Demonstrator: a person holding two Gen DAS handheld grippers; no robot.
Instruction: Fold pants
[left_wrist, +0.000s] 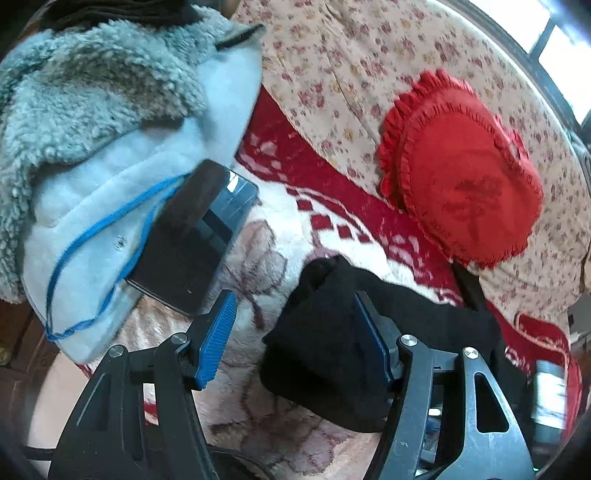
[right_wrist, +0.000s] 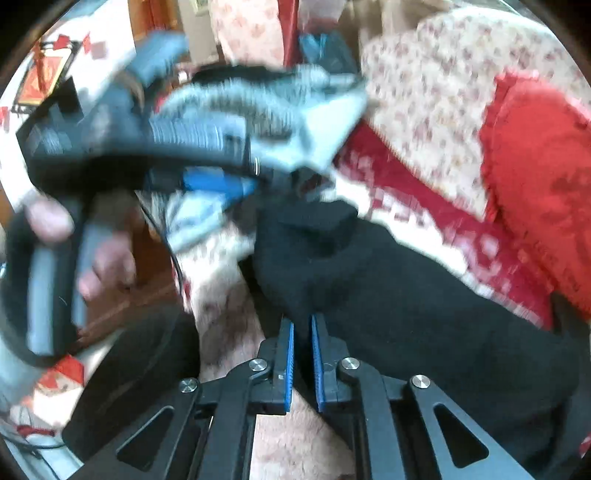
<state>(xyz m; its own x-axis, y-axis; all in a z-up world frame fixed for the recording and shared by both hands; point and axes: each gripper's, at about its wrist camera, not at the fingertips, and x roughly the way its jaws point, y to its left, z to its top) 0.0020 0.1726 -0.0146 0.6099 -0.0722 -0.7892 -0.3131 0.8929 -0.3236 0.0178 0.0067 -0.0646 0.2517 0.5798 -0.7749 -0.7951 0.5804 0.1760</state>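
The black pants (left_wrist: 332, 343) lie bunched on a pale flowered blanket (left_wrist: 258, 243). In the left wrist view my left gripper (left_wrist: 295, 332) is open, its blue pads wide apart; the folded end of the pants drapes against the right pad (left_wrist: 373, 343). In the right wrist view the pants (right_wrist: 406, 295) stretch from centre to the right. My right gripper (right_wrist: 302, 354) is shut on a fold of the pants at their near edge. The left gripper (right_wrist: 218, 184), blurred, shows at upper left in a hand.
A grey fleece-lined coat (left_wrist: 103, 147) with a blue cord lies at left, with a dark phone (left_wrist: 192, 240) on it. A red frilled cushion (left_wrist: 465, 166) sits on a floral sheet (left_wrist: 351, 66) at right. A bottle (left_wrist: 550, 395) stands at the far right.
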